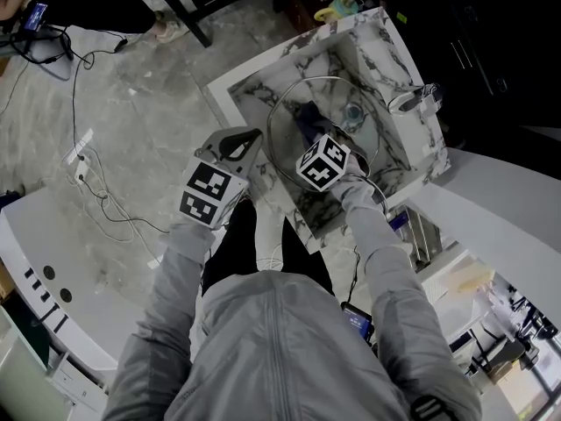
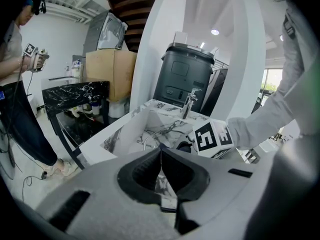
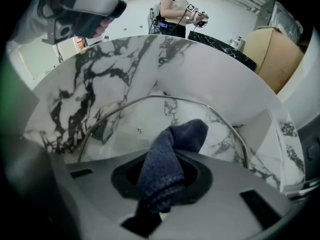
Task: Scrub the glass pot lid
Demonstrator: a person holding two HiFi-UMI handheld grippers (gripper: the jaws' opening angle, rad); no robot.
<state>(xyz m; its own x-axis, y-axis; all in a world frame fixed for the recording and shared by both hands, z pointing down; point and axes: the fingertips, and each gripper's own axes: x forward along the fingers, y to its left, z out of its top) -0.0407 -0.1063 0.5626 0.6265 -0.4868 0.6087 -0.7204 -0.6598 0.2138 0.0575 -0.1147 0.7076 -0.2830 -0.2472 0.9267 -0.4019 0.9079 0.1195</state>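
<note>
The glass pot lid (image 1: 294, 103), clear with a metal rim, stands tilted inside the marble sink (image 1: 399, 55). My right gripper (image 1: 314, 140) is down in the basin, shut on a dark blue cloth (image 3: 170, 154) whose folded end rests against the lid's glass (image 3: 120, 129). At the lid's left edge sits my left gripper (image 1: 256, 137), over the sink's front-left wall. Its jaws meet at the tips (image 2: 160, 153), where the lid's rim (image 2: 144, 140) runs in. The right gripper's marker cube (image 2: 212, 138) shows beyond.
A chrome faucet (image 1: 412, 101) stands on the sink's right edge and the drain (image 1: 352, 112) lies behind the lid. Cables (image 1: 96, 182) trail on the floor to the left. Another person (image 2: 15, 74) stands by a black marble table (image 2: 75, 91), near a cardboard box (image 2: 110, 74).
</note>
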